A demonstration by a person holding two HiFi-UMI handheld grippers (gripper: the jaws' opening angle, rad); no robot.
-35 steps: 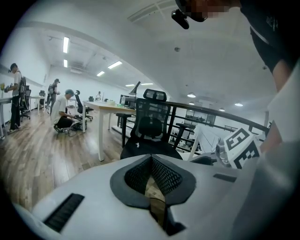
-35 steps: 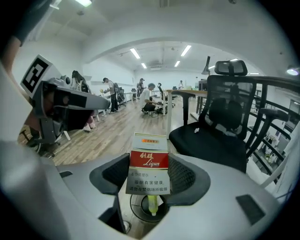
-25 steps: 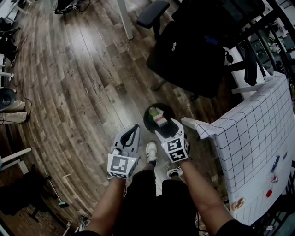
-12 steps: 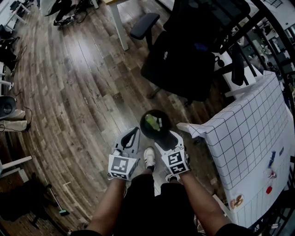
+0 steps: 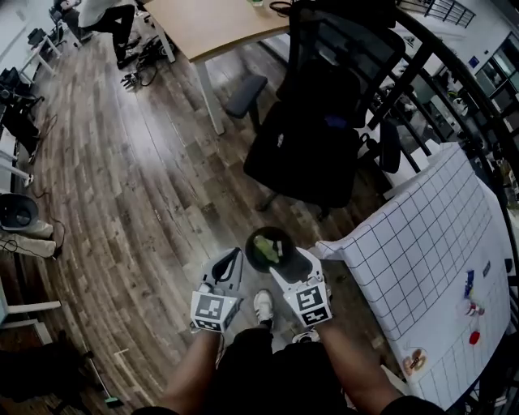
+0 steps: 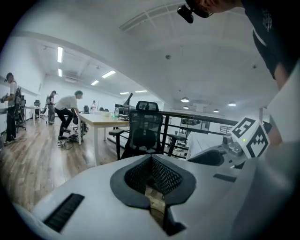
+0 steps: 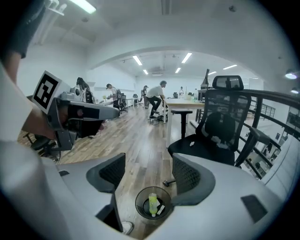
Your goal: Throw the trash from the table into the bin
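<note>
A round black bin point(image 5: 250, 242) stands on the wood floor by my feet, with a green bottle point(image 5: 263, 250) and a small white piece lying inside. My right gripper point(image 5: 288, 261) hangs over the bin's near rim with its jaws open and nothing between them. In the right gripper view the bin point(image 7: 138, 202) and the bottle point(image 7: 152, 204) lie below the open right gripper point(image 7: 145, 174). My left gripper point(image 5: 236, 254) is shut and empty, left of the bin. Its jaws meet in the left gripper view, left gripper point(image 6: 152, 163). More trash lies on the grid-cloth table point(image 5: 422, 243): a blue item point(image 5: 469, 284) and a red item point(image 5: 474, 337).
A black office chair point(image 5: 312, 150) stands just beyond the bin, with a black railing point(image 5: 422, 73) beside it. A wooden desk point(image 5: 211, 24) is farther back. A round patterned item point(image 5: 415, 359) lies near the table's front edge. People work at desks far off in both gripper views.
Both grippers have risen away from the bin, which now looks smaller below them. The view has swung up and shows more of the room. The right jaws stay open, the left shut.
</note>
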